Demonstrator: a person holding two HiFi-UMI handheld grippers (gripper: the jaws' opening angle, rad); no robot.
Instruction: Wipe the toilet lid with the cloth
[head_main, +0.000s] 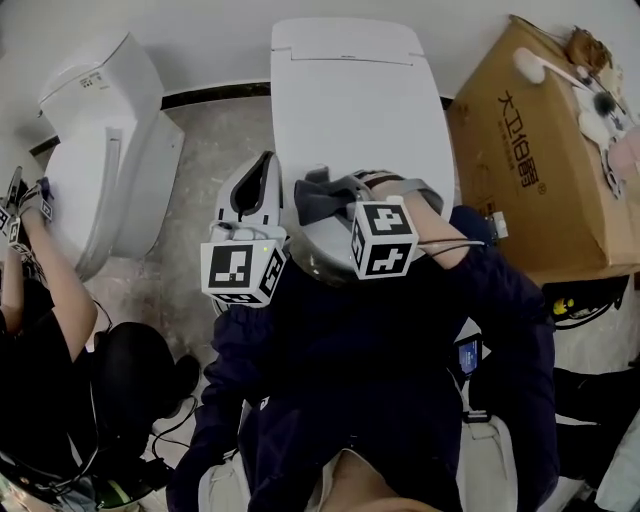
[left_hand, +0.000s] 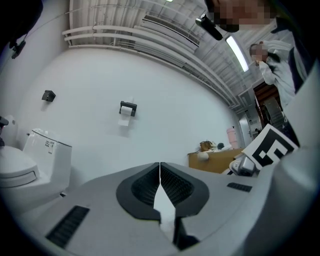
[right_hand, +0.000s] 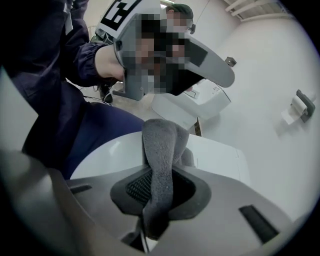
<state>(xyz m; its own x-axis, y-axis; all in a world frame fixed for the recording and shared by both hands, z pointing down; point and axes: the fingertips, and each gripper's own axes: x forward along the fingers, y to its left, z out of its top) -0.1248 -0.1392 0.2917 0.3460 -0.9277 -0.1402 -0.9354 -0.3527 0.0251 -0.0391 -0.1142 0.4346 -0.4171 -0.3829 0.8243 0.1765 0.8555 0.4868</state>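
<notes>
The right hand-held gripper (right_hand: 156, 192) pinches the cloth (right_hand: 160, 145) over the toilet lid (head_main: 360, 110), the left hand-held gripper (left_hand: 160, 172) is closed on nothing, and wiping seems not begun.

The lid (head_main: 350, 110) hides its near end under the right gripper (head_main: 322, 198) and sleeve (head_main: 490, 290). The cloth (right_hand: 159, 150) vanishes low between the fingers (right_hand: 136, 188). The box (head_main: 530, 160) is cut by the right edge.

The right gripper (head_main: 338, 198) holds a grey cloth (head_main: 312, 198) over the toilet lid (head_main: 352, 110).
</notes>
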